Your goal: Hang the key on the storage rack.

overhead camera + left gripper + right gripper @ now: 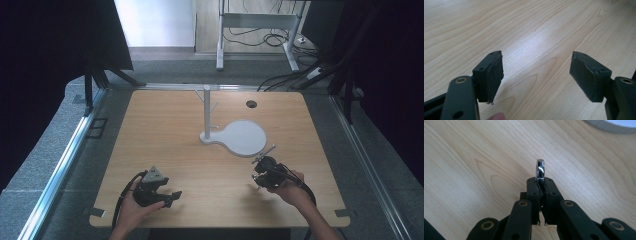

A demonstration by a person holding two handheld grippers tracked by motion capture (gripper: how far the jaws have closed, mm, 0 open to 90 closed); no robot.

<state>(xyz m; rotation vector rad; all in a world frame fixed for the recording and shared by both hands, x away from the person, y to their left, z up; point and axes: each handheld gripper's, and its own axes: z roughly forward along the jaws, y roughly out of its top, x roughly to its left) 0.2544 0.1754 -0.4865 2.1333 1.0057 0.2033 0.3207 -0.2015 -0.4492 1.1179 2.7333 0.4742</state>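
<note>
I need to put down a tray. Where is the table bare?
Bare wood runs left of the white stand to the table edge, and between the left gripper and right gripper. Centre-right is taken by the stand's round base.

shiny metal piece [540,170] mostly hidden between jaws

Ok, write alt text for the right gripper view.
The right gripper, jaws shut, pinches a thin shiny metal piece that sticks up past its tips. Beneath lies a pale wooden table, with the edge of a white stand base at the top right.
</note>
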